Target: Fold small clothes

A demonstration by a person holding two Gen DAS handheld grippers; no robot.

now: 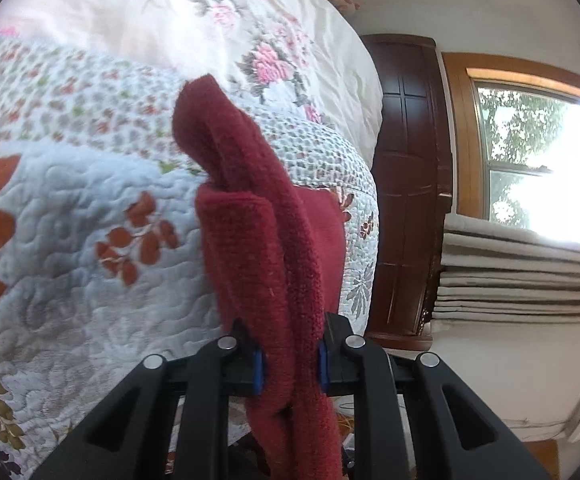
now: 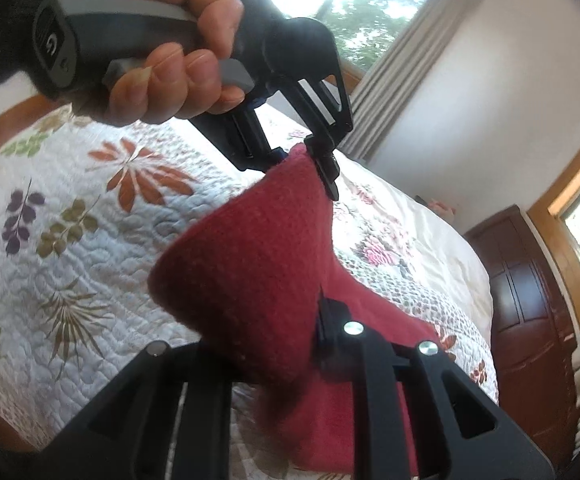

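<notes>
Red knitted cloth (image 1: 266,264), fuzzy and bunched, is clamped in the left claw (image 1: 289,364) and the right claw (image 2: 274,344) above the quilted bed (image 1: 62,208), while only the right view shows the hand (image 2: 182,60) gripping the left handle.

The red garment (image 1: 266,248) is a coarse, fuzzy knit, matt and nubbly. The quilt (image 1: 62,200) beneath it is stitched cotton-like cloth, puffy with a printed leaf pattern. Beyond the quilt, the floral bedspread (image 1: 194,12) looks smoother with a faint sheen. The left gripper (image 1: 289,364) is matt black plastic with shiny round metal pins. Beside the quilt, the cabinet (image 1: 406,184) is dark, glossy varnished wood.
</notes>
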